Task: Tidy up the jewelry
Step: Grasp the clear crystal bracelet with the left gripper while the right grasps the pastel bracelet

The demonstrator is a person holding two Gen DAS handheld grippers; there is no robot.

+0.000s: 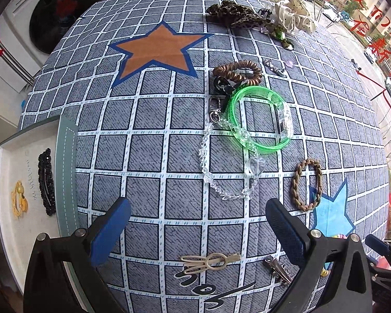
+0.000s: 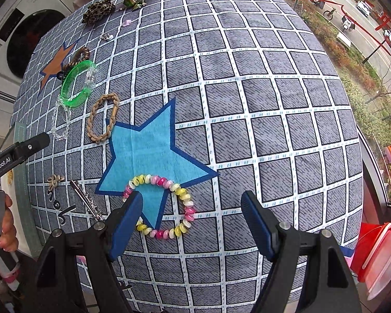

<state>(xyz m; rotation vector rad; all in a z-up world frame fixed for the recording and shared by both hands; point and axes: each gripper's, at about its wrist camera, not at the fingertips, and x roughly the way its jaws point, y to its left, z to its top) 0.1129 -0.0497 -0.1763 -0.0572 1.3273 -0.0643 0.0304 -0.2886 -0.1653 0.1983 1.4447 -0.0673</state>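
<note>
Bead bracelet (image 2: 160, 206) touching right gripper's (image 2: 191, 221) left jaw.

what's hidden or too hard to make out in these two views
- Bead bracelet: right wrist view, near-left part behind the right gripper.
- Tray: left wrist view, near end behind the left gripper.
- Small charms: left wrist view, too small to identify.
- Silver clip: partly behind a finger.

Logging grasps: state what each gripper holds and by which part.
Nothing is held. The left gripper and right gripper are both open, their fingers empty above the tablecloth.
</note>
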